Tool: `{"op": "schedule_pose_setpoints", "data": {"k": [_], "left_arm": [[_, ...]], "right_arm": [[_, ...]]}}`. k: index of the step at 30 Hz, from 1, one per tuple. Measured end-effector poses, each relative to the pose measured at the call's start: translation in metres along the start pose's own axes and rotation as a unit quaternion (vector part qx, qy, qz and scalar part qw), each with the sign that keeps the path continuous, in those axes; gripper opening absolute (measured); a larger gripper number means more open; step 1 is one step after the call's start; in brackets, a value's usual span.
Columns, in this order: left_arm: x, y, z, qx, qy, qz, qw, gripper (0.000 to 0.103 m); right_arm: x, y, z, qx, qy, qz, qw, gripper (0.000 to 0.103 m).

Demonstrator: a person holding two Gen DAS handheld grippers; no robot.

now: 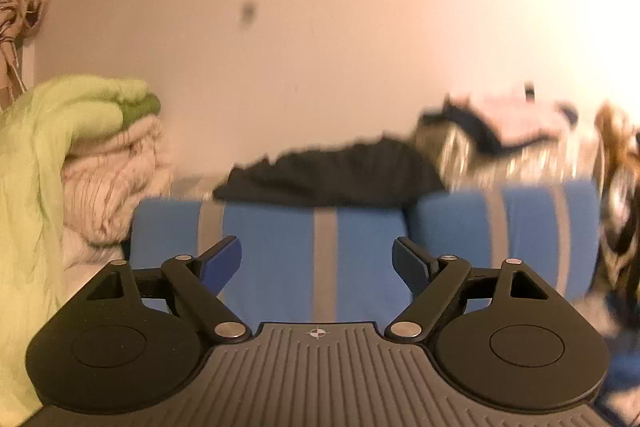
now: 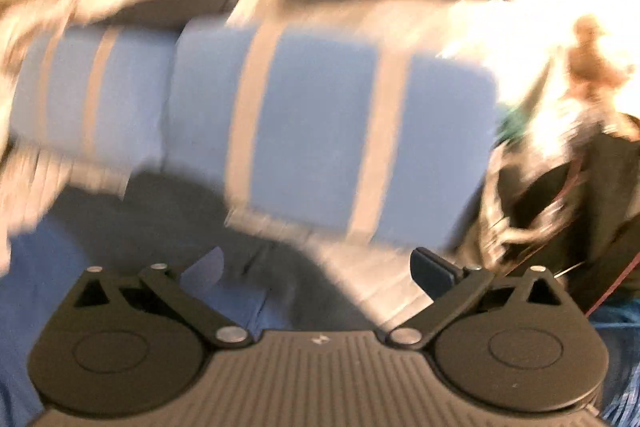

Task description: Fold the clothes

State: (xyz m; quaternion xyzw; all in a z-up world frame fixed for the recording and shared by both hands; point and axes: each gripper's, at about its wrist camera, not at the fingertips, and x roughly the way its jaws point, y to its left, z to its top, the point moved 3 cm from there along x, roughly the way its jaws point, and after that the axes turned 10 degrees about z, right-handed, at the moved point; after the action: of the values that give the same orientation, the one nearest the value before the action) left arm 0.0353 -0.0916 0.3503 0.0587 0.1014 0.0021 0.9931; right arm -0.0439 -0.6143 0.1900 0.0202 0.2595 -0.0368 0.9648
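Note:
My left gripper (image 1: 318,259) is open with nothing between its fingers, pointing at blue cushions with grey stripes (image 1: 360,259). A black garment (image 1: 336,175) lies spread on top of them. At the left stands a pile of folded clothes (image 1: 116,163), cream below and light green (image 1: 80,107) on top. My right gripper (image 2: 320,267) is wide open and empty, aimed at the same striped cushions (image 2: 312,115); its view is blurred. A grey cloth (image 2: 348,279) lies on the surface beneath it, with blue fabric (image 2: 36,291) at the lower left.
A plain pale wall (image 1: 320,7) rises behind the cushions. A heap of mixed clothes, pink, dark and patterned (image 1: 520,123), lies at the right on top of them. More dark and patterned fabric (image 2: 560,187) hangs at the right edge.

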Motion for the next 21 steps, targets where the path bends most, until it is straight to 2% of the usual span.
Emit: {"op": "schedule_pose_setpoints", "data": {"k": [5,8,10,13,17,21], "left_arm": [[-0.012,-0.028,0.033,-0.042,-0.022,-0.037,0.9982,0.088],[-0.016,-0.056,0.030,-0.042,-0.029,-0.074,0.9959,0.089],[-0.014,-0.076,0.015,-0.044,-0.016,-0.100,0.9939,0.089],[-0.011,-0.110,-0.015,-0.049,0.020,-0.141,0.9886,0.089],[-0.015,-0.160,-0.058,-0.017,0.051,-0.195,0.9794,0.089],[-0.012,-0.205,-0.097,0.018,0.072,-0.231,0.9702,0.089]], "right_arm": [[-0.078,-0.052,0.042,0.058,-0.101,-0.056,0.992,0.103],[-0.115,-0.072,0.044,0.067,-0.123,-0.080,0.987,0.103],[-0.136,-0.081,0.038,0.069,-0.132,-0.089,0.985,0.103],[-0.157,-0.087,0.011,0.063,-0.130,-0.108,0.984,0.103],[-0.177,-0.102,-0.042,0.062,-0.112,-0.135,0.983,0.103],[-0.192,-0.123,-0.097,0.092,-0.091,-0.151,0.980,0.103]]}}
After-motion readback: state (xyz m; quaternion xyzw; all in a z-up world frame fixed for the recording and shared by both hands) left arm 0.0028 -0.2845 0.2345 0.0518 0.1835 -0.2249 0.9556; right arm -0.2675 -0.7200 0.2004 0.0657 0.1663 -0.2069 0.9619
